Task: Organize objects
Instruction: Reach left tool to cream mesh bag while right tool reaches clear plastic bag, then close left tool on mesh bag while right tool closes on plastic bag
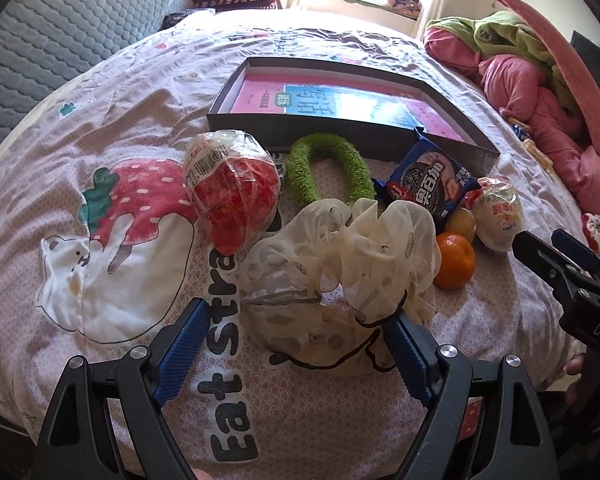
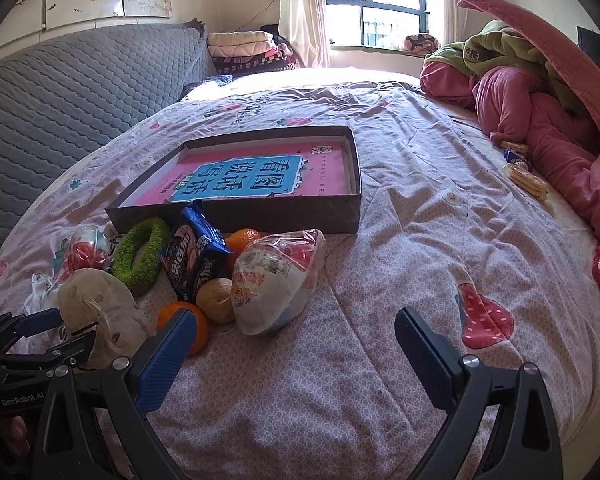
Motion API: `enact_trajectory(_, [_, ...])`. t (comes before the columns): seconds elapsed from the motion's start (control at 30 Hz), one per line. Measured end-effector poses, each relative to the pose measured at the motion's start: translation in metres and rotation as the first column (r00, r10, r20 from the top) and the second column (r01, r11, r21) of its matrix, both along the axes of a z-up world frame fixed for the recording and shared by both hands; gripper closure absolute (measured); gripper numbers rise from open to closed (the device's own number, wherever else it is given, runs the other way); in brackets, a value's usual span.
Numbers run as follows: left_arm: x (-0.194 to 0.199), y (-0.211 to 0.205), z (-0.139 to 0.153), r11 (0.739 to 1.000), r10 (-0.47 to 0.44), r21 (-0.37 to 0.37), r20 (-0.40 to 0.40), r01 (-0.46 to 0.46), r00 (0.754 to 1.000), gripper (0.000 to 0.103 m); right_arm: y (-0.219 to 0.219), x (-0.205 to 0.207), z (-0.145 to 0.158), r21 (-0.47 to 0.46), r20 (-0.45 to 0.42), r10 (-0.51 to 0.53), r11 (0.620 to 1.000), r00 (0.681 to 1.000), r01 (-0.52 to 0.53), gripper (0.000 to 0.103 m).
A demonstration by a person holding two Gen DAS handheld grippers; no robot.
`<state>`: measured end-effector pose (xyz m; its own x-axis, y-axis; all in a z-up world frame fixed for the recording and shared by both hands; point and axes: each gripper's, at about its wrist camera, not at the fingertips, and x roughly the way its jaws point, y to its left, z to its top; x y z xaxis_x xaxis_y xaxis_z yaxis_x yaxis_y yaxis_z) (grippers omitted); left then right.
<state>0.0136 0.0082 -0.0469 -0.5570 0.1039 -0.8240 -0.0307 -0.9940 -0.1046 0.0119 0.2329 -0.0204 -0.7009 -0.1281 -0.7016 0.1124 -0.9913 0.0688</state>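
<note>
So everything's laid out on the bed [image 2: 400, 240], on a pink patterned quilt with strawberry prints. Count so far: one shallow dark box [image 2: 236, 216] with a pink and blue book [image 2: 260, 176] lying flat inside it, two plastic-wrapped red and white snack packs (one [image 1: 232, 184] on the left of the pile, one [image 2: 276, 280] on the right), one fuzzy green ring [image 1: 328, 168], one blue cookie packet [image 1: 432, 184] leaning against the box's front wall, two oranges ( [image 1: 454, 260] up front, [image 2: 242, 238] further back by the box), and one yellowish round fruit [image 2: 218, 300], maybe a small pear, hard to tell through the fisheye.

The left gripper [image 1: 296, 332] has its jaws spread wide around one sheer cream drawstring pouch [image 1: 340, 264]; the right-hand pad is touching the pouch's gathered neck and black cord, the other pad sits apart from it.

The right gripper [image 2: 292, 344] hovers over bare quilt just right of the pile, jaws wide and holding nothing.

Over by the pink and green bedding heap [image 2: 540, 112] there are more small wrapped snacks [image 2: 526, 176]; can't count those reliably.
</note>
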Motion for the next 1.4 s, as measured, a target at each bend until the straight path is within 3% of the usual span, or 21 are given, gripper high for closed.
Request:
enact_trajectory(0.27, [-0.008, 0.003, -0.009, 0.999, 0.011, 0.037, 0.0, -0.011, 1.0, 0.017, 0.001, -0.008, -0.007, -0.007, 0.028, -0.009, 1.0, 1.0, 0.009, 0.003])
enact_trajectory(0.8, [-0.017, 0.008, -0.015, 0.997, 0.059, 0.044, -0.01, -0.058, 0.998, 0.016, 0.01, -0.037, -0.019, -0.09, 0.106, -0.051, 0.994, 0.993, 0.061, 0.008])
enact_trajectory(1.03, [-0.018, 0.011, -0.016, 0.997, 0.069, 0.027, -0.016, -0.069, 0.997, 0.016, -0.006, -0.042, -0.02, -0.053, 0.1, -0.014, 0.998, 0.995, 0.02, 0.03])
enact_trajectory(1.17, [-0.018, 0.009, -0.016, 0.997, 0.076, 0.036, -0.014, -0.075, 0.997, 0.016, -0.006, -0.045, -0.02, -0.092, 0.097, 0.001, 0.996, 0.995, 0.008, 0.048])
enact_trajectory(1.2, [-0.018, 0.008, -0.016, 0.996, 0.077, 0.039, -0.013, -0.077, 0.997, 0.017, -0.006, -0.045, -0.02, -0.091, 0.096, 0.002, 0.996, 0.995, 0.007, 0.048])
enact_trajectory(1.4, [-0.013, 0.004, -0.012, 0.994, 0.089, 0.061, -0.034, -0.087, 0.995, 0.047, -0.004, -0.043, -0.021, -0.105, 0.09, 0.01, 0.994, 0.996, -0.001, 0.049])
